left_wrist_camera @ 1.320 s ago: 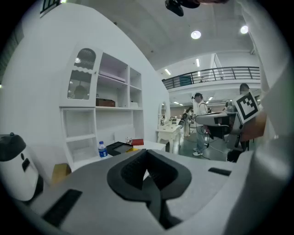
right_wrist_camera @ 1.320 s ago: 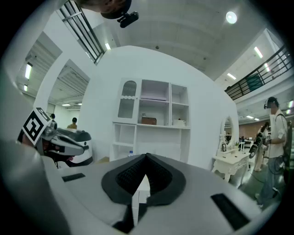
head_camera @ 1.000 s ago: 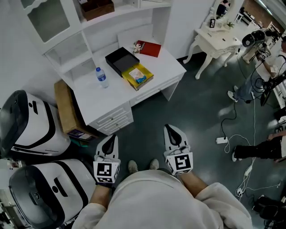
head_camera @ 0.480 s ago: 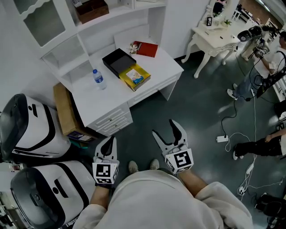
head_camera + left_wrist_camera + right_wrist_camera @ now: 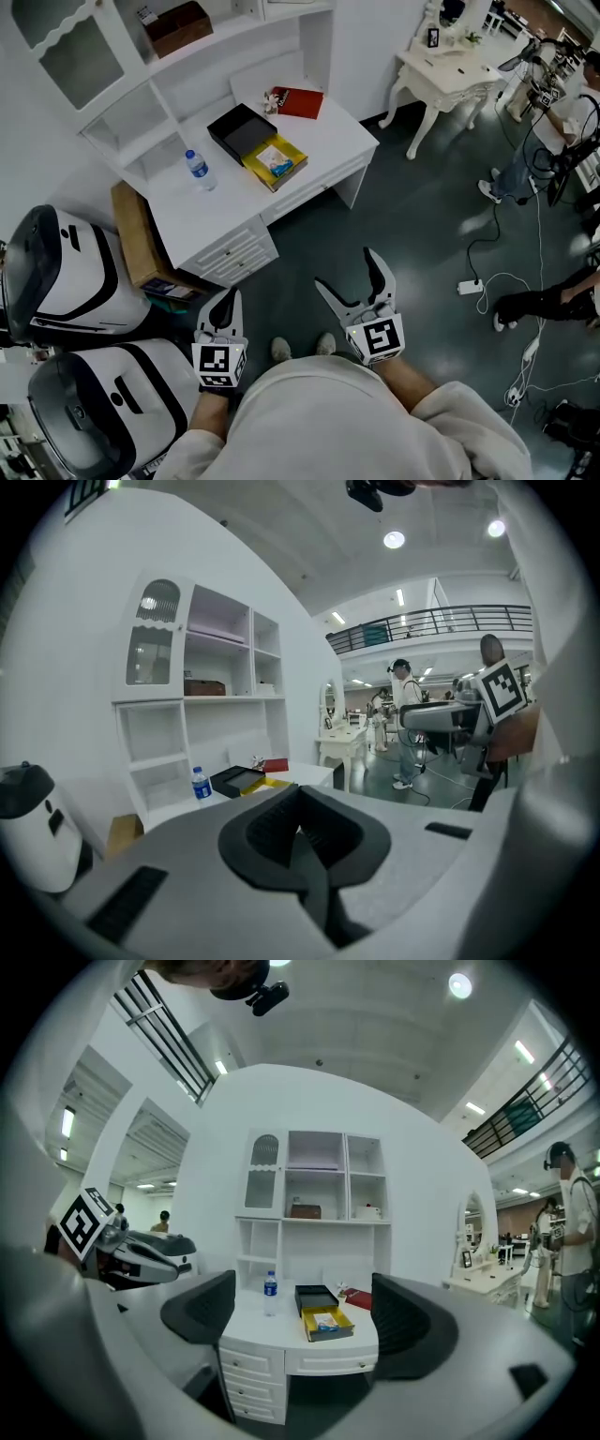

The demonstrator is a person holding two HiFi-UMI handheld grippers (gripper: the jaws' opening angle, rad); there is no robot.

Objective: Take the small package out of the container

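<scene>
Shut a second ago, the empty right gripper (image 5: 345, 270) is being opened wide; the left gripper (image 5: 228, 298) is closed on nothing. The small package (image 5: 276, 157) is seen in the container (image 5: 253, 167) at eleven o'clock, near the desk's (image 5: 319, 131) front edge, across open floor (image 5: 422, 234).

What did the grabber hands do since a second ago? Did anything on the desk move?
The right gripper went from shut to wide apart, and its jaws are opening even now, with nothing between them. It took hold of nothing. The left gripper stayed shut and empty. On the desk, the yellow container with the small package, the black lid and the water bottle stayed put.
</scene>
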